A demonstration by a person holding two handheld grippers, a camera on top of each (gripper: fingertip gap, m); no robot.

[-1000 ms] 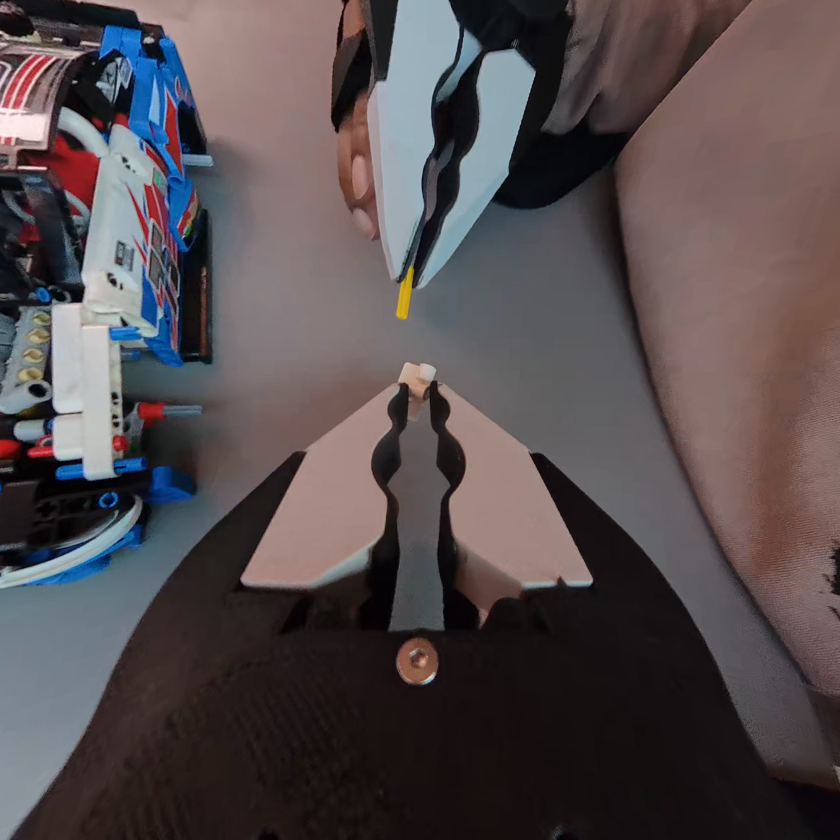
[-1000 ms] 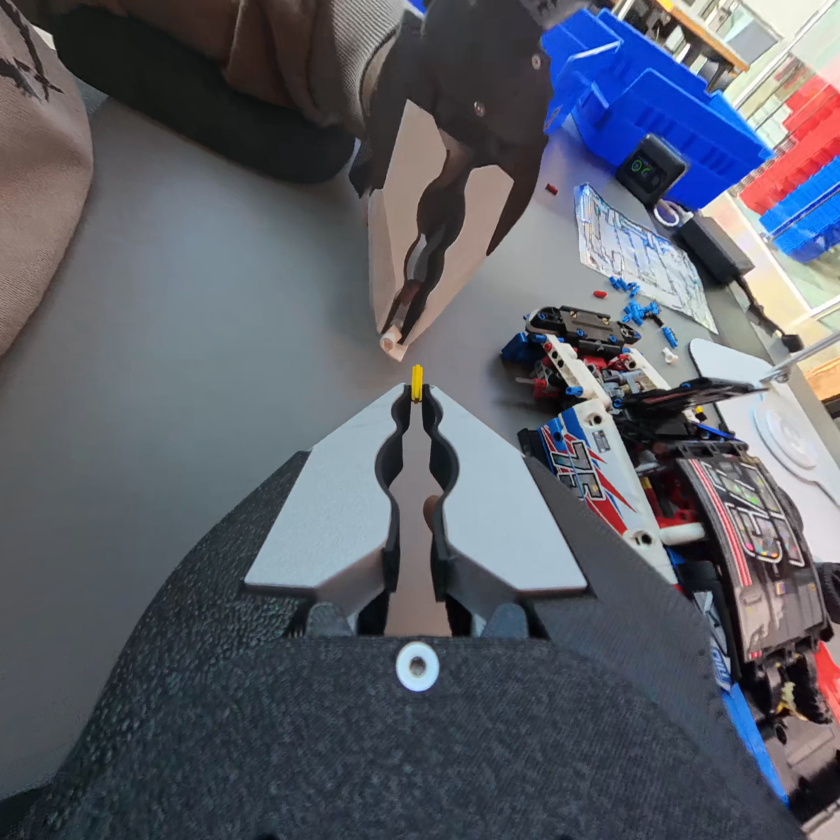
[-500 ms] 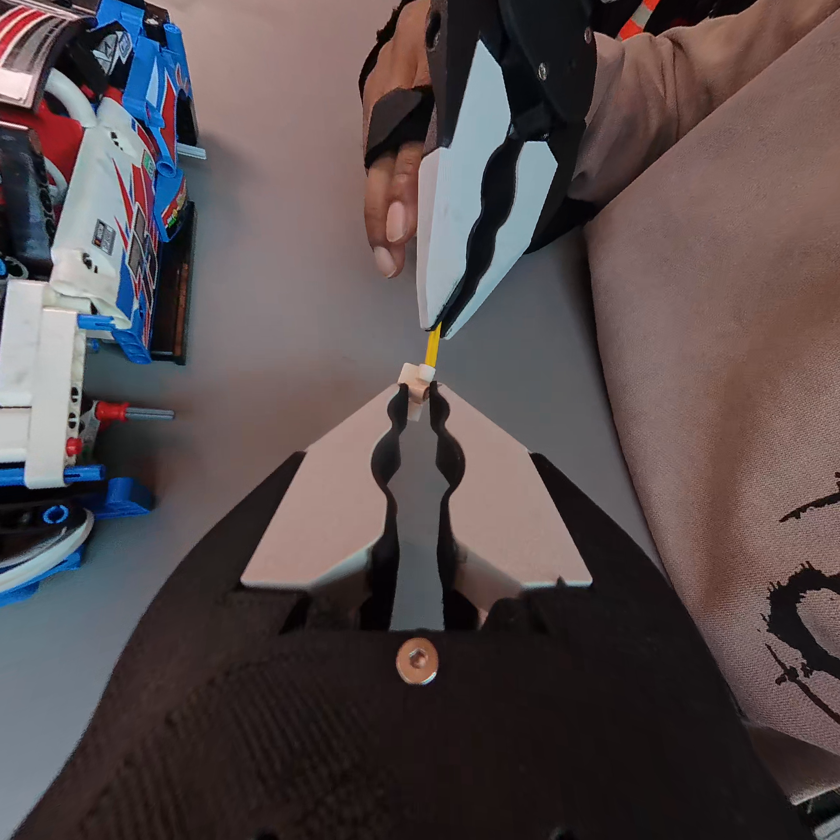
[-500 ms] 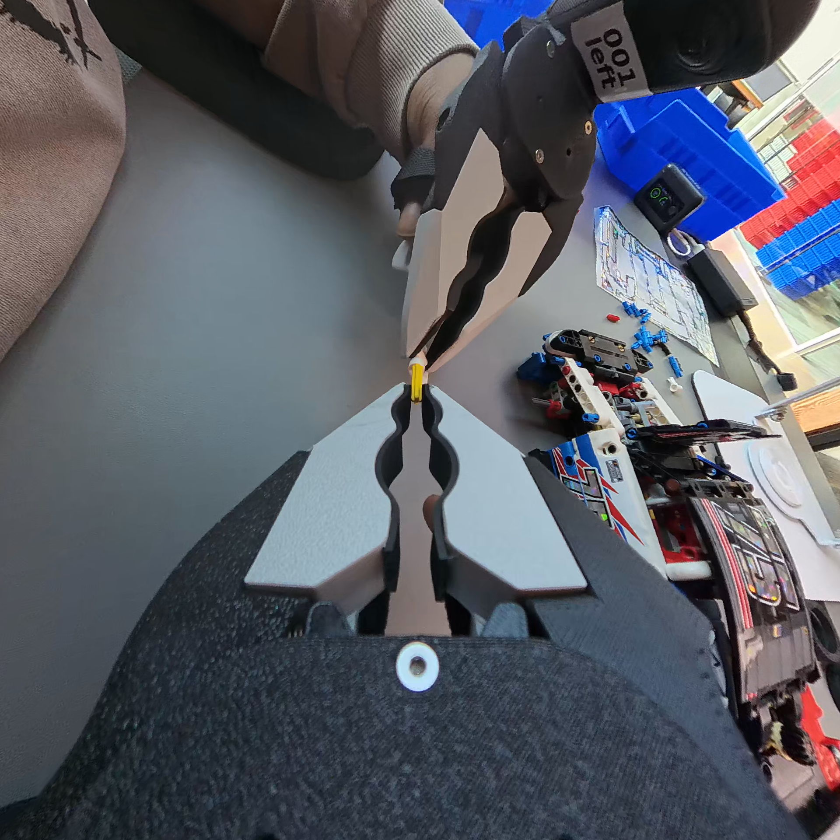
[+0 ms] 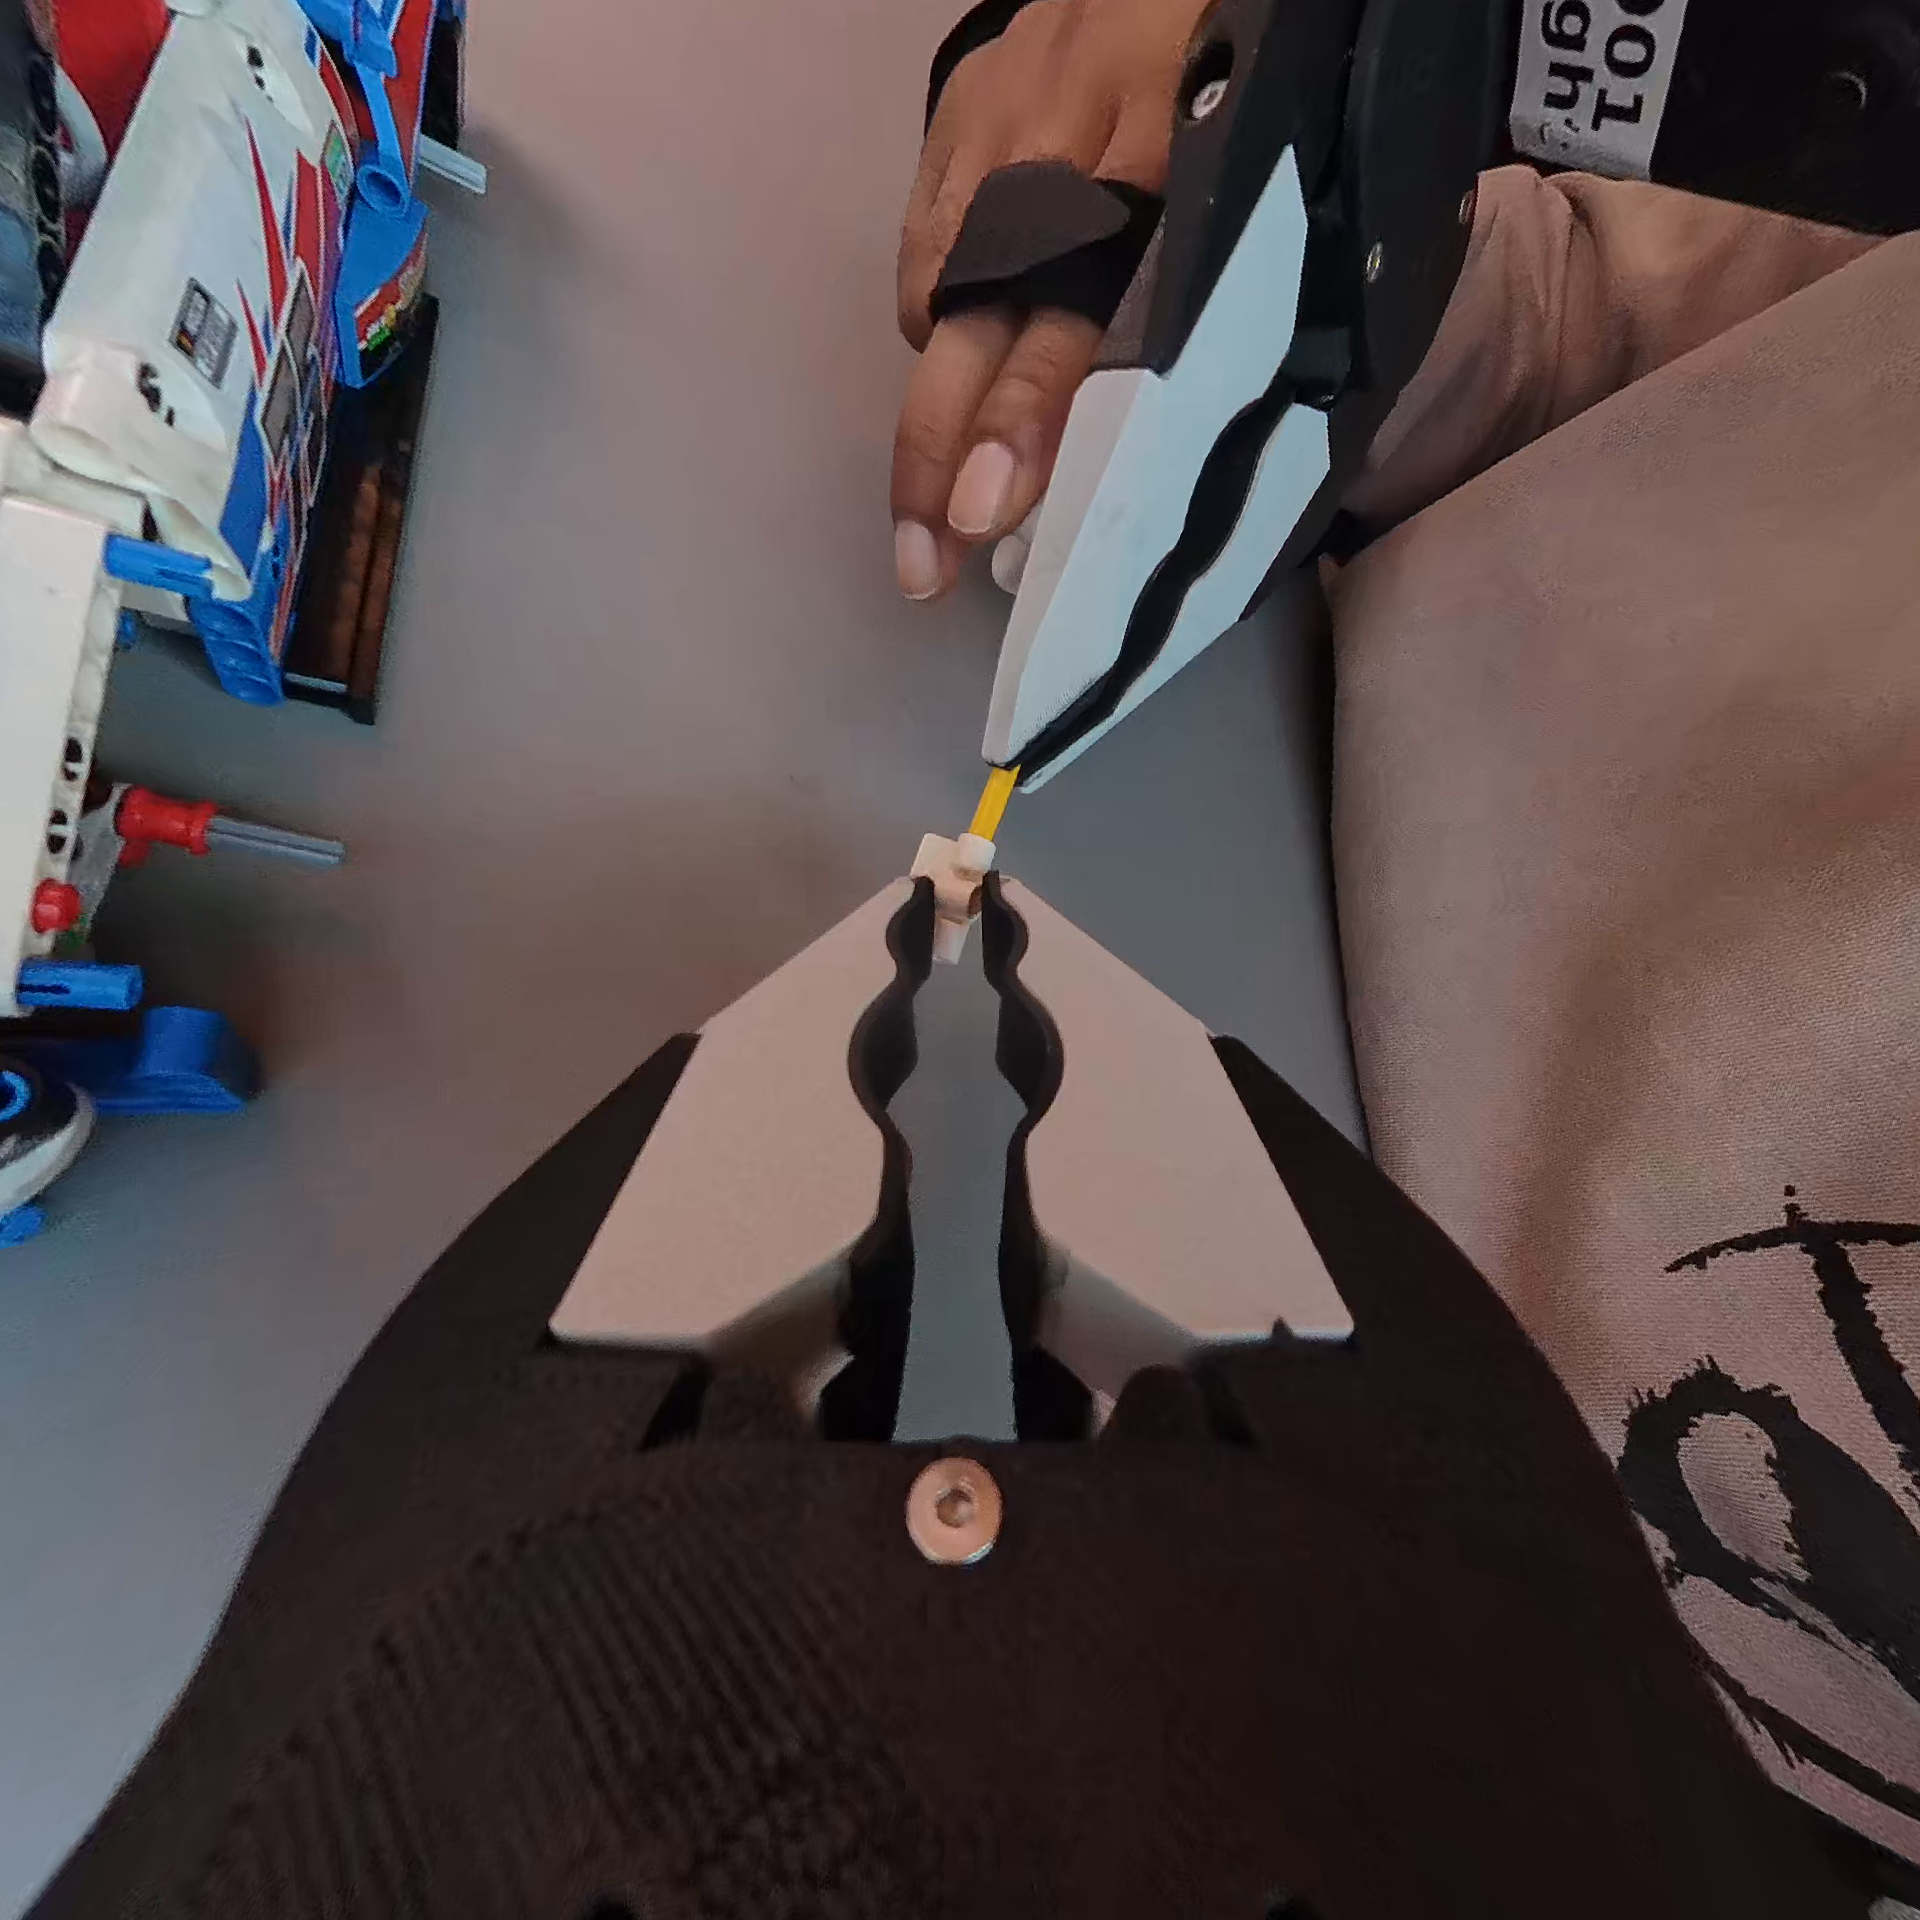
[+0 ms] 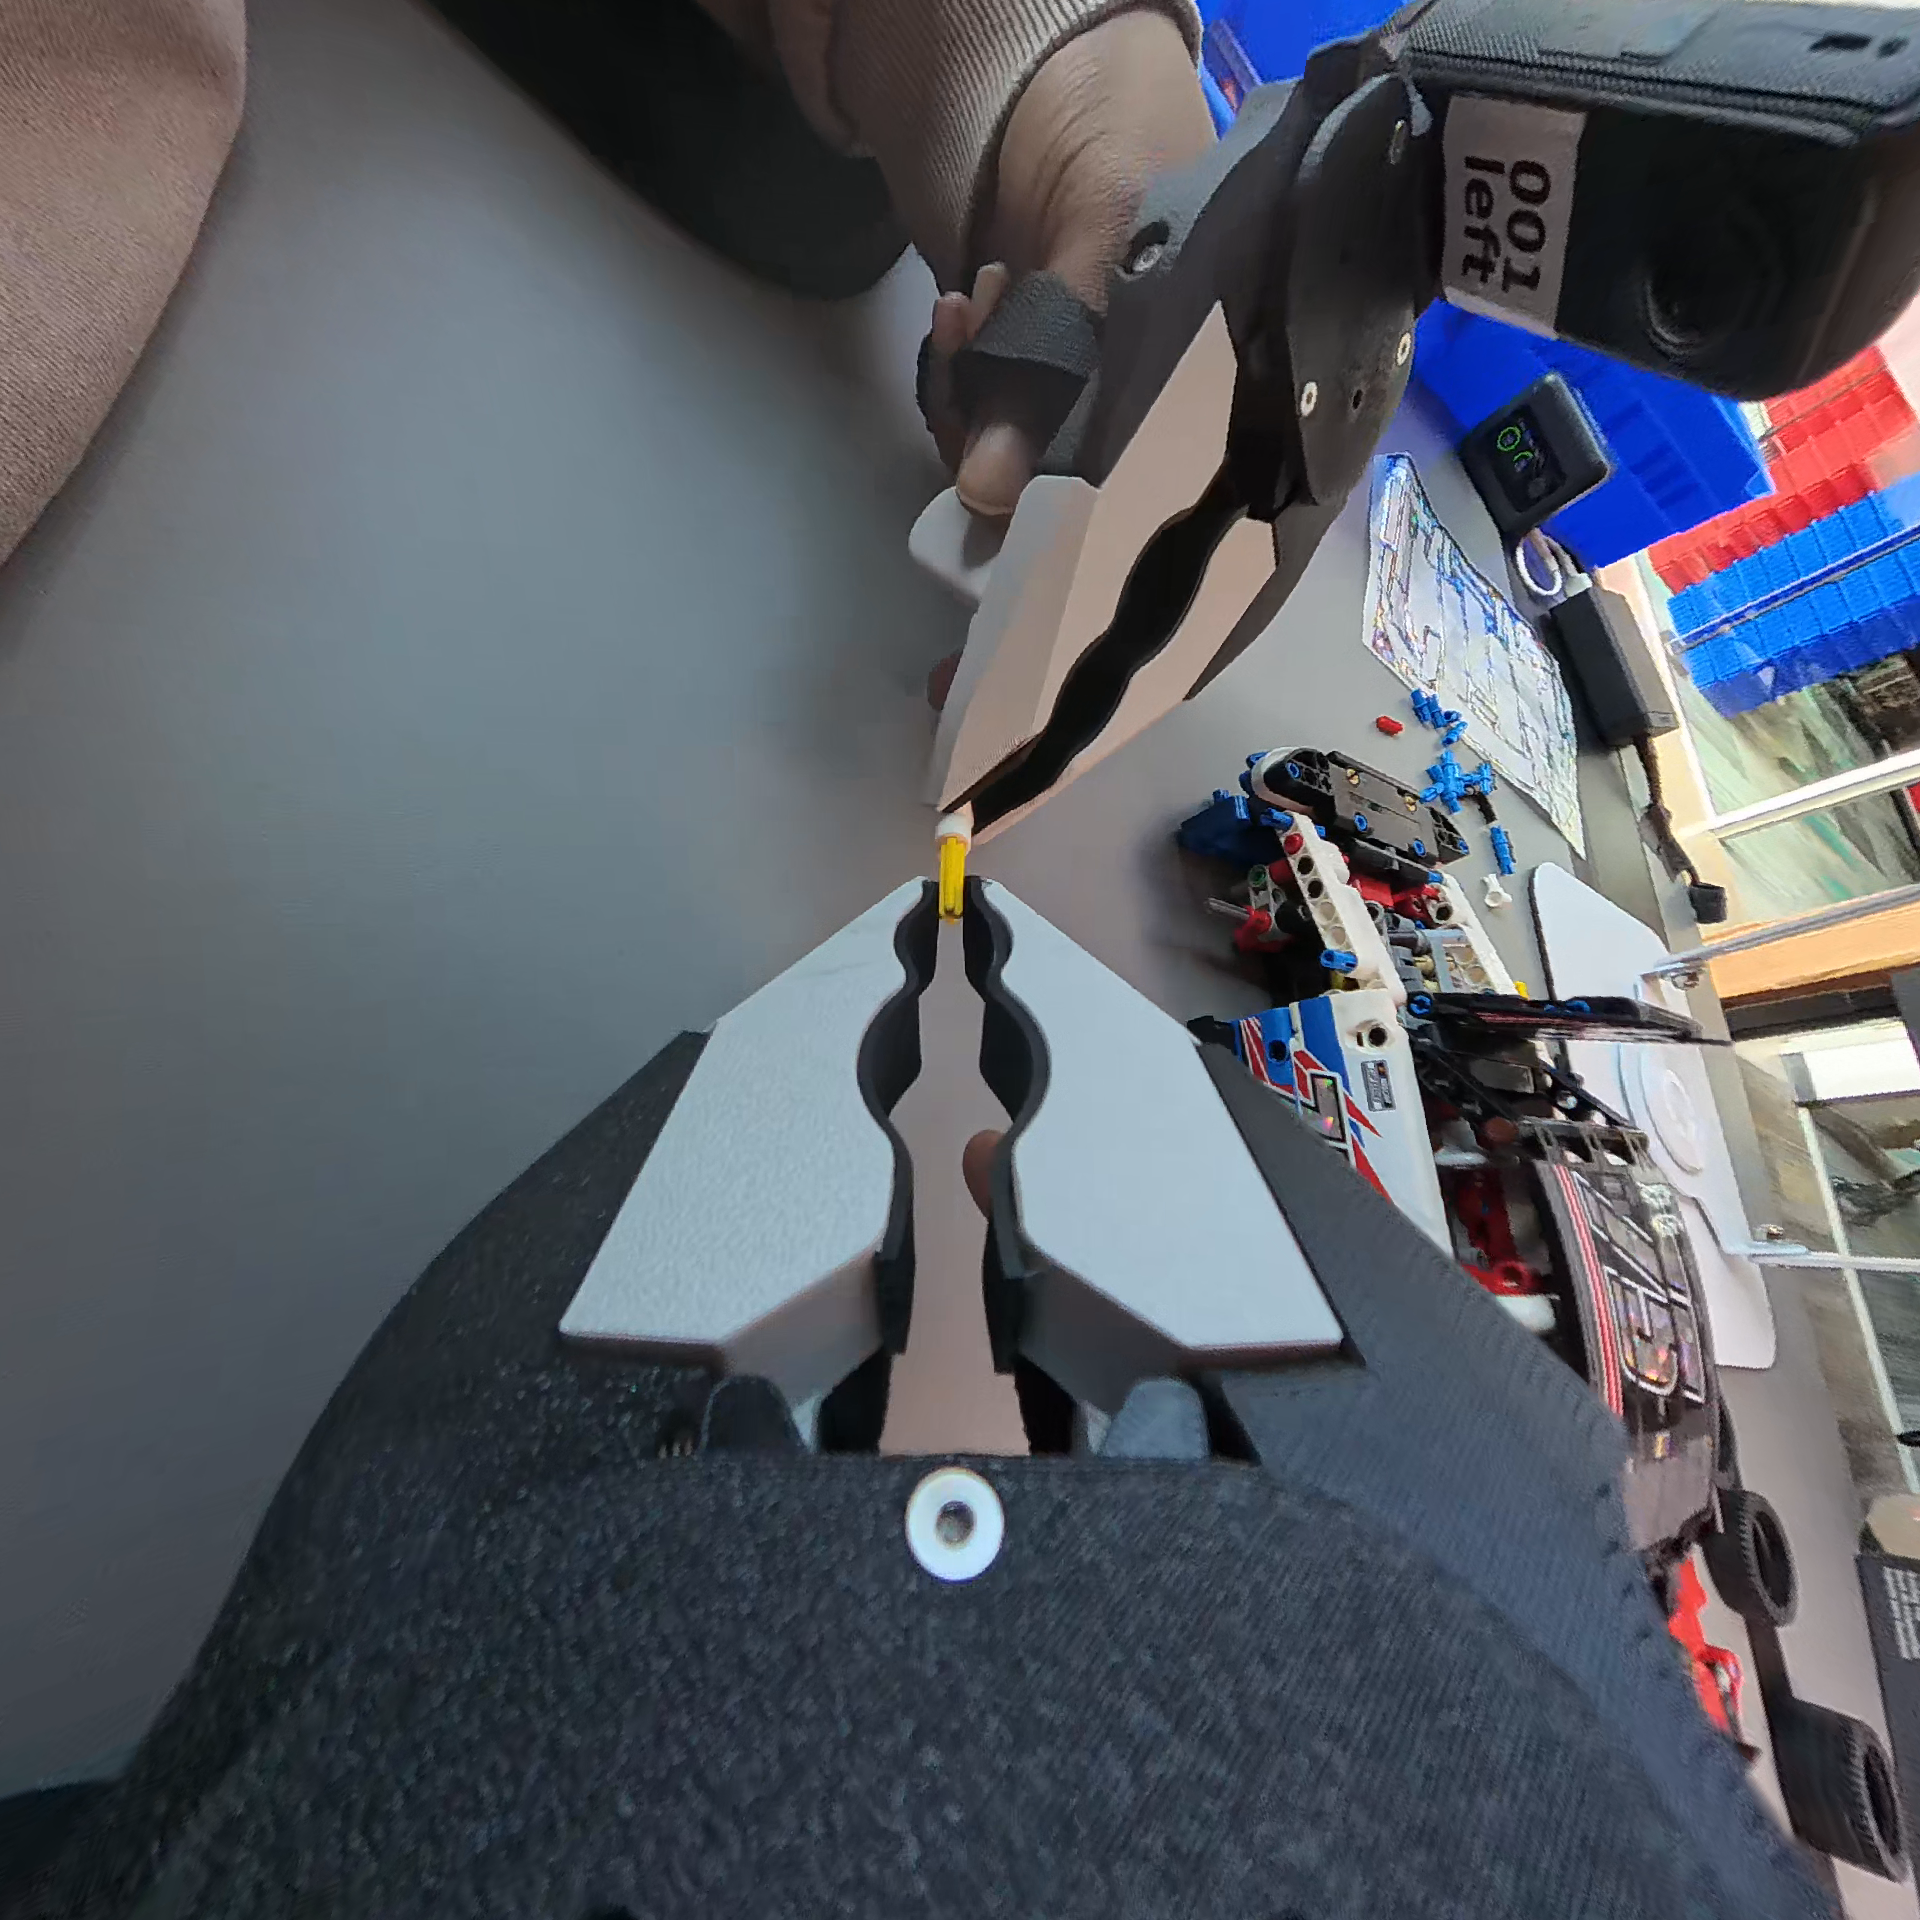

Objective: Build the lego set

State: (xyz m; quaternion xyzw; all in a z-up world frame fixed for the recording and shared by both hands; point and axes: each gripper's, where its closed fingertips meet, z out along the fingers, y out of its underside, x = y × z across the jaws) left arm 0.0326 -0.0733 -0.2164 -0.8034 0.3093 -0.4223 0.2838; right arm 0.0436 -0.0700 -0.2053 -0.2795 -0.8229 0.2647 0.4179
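Nearest to you in the left wrist view, your left gripper is closed to a narrow slit on a small white plastic connector piece, pinched right at the fingertips. Just past it at one o'clock, the thin yellow plastic axle meets the top of that connector; its tip looks entered, though how deep it sits cannot be told. The axle's other end is nipped in your right gripper, whose jaws are all but shut on it, and the right wrist view shows the same joint from the opposite side. So this small sub-assembly is, by the look of it, mid-join and not yet pressed home. Farther out, at three o'clock in the right wrist view, the white, blue and red racing-car model lies on the grey tabletop, largely built, with bodywork and wheels fitted. Beyond it at one o'clock, loose small blue pins and the printed instruction sheet suggest more steps remain.
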